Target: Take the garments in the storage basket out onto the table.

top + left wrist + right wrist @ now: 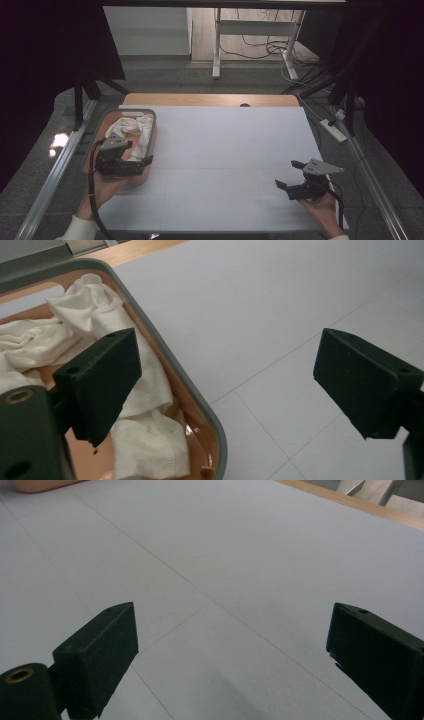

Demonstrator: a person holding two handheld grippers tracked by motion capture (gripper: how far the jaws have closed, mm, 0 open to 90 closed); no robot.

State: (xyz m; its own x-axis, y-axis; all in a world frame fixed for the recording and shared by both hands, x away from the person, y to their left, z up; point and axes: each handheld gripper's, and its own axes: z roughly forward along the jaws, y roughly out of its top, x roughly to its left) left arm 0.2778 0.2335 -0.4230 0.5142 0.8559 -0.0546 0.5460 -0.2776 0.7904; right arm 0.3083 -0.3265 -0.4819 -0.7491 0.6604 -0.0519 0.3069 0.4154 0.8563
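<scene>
A crumpled white cloth [134, 134] lies heaped inside a shallow basket [152, 116] with a grey rim and an orange-brown inside, set at the left edge of the white table [230, 150]. From the left gripper view the cloth [145, 390] fills most of the basket [200, 405], its folds running up against the near wall, with bare orange floor showing beside it. The left gripper [131, 162] hangs over the basket's near end, held in a person's hand [107, 187] that comes in from below, its jaws spread wide and holding nothing; one jaw sits above the cloth, the other out over the bare table just beyond the basket's rim. Well away from the basket, toward the table's right near corner, the right gripper [290, 175] rests in the person's other hand [322, 205], pointing back toward the basket, its jaws likewise wide apart and empty over plain white tabletop [215, 580]. Beyond the basket's far side a strip of wood [210, 99] edges the table.
</scene>
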